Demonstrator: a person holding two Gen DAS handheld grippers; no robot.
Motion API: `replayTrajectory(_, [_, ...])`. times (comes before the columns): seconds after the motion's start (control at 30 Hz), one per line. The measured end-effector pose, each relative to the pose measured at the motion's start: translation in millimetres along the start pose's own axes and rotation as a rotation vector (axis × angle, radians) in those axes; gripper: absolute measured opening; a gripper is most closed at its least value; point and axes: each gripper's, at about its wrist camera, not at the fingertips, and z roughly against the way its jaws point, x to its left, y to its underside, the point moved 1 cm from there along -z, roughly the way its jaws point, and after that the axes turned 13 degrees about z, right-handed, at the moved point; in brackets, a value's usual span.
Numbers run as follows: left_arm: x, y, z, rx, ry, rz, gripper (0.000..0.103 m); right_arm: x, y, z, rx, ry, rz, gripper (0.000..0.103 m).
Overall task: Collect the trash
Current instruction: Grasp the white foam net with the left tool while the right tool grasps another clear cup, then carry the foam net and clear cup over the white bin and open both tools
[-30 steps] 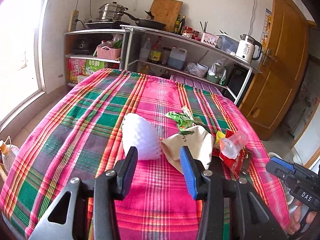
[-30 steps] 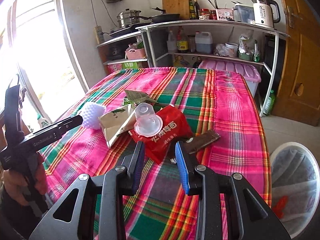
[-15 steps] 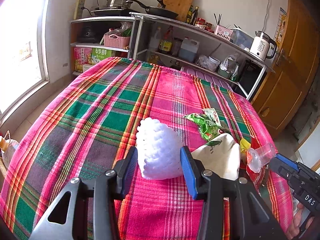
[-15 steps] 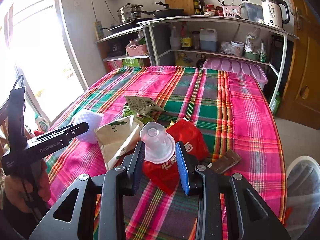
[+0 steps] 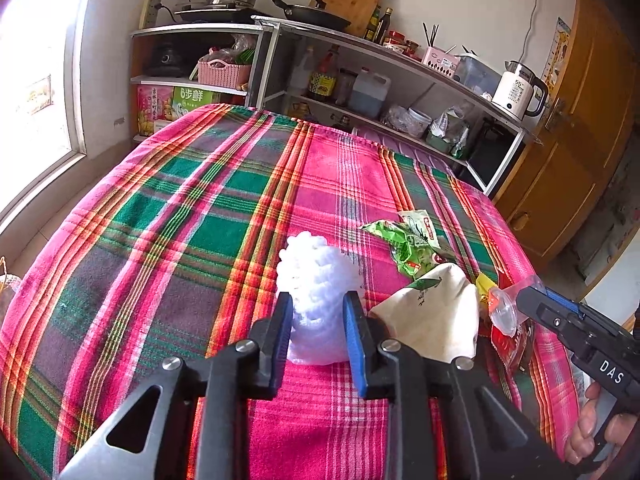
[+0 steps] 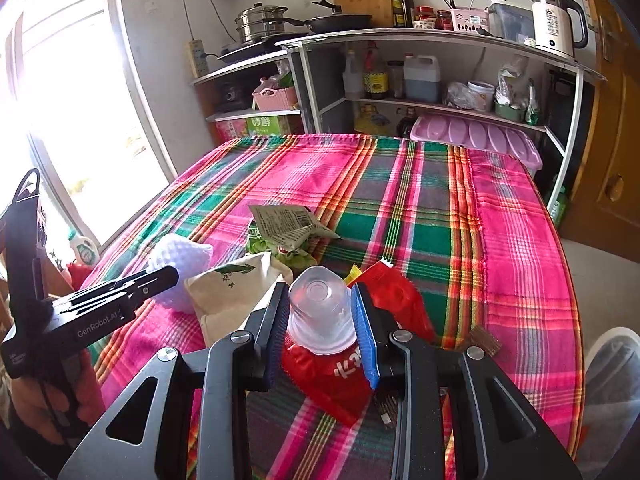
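Since 1 second ago the left gripper has advanced onto the white foam fruit net on the plaid tablecloth; its jaws are closing, pads touching it. The right gripper, half-open, now straddles the upturned clear plastic cup.

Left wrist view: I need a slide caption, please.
Left tool closing around a white foam net on the plaid tablecloth, wrappers beside it.
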Motion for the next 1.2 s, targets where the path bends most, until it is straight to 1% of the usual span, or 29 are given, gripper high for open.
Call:
replayTrajectory(0.27, [-3, 3, 6, -0.007, 0.009, -0.009, 0.019, -4, 3, 6, -0.018, -0.01, -0.016, 0.032])
replayTrajectory(0.3, [-4, 3, 8, -0.01, 0.013, -0.011, 0.014, -3, 3, 9, -0.024, -0.013, -0.013, 0.032])
replayTrajectory(0.53, [-9, 8, 27, -0.04, 0.029, -0.023, 0.012, 3, 8, 29, -0.055, -0.025, -0.01, 0.032])
replayTrajectory(0.7, [-13, 12, 47, -0.064, 0.046, -0.026, 0.012, 1, 16, 50, -0.077, -0.019, -0.019, 0.032])
replayTrajectory(0.9, [-33, 24, 67, -0.069, 0.09, -0.053, 0.012, -8, 34, 76, -0.096, 0.0, -0.043, 0.032])
replayTrajectory(1.2, [-88, 54, 75, -0.03, 0.177, -0.134, 0.012, -31, 66, 113, -0.103, 0.061, -0.099, 0.032])
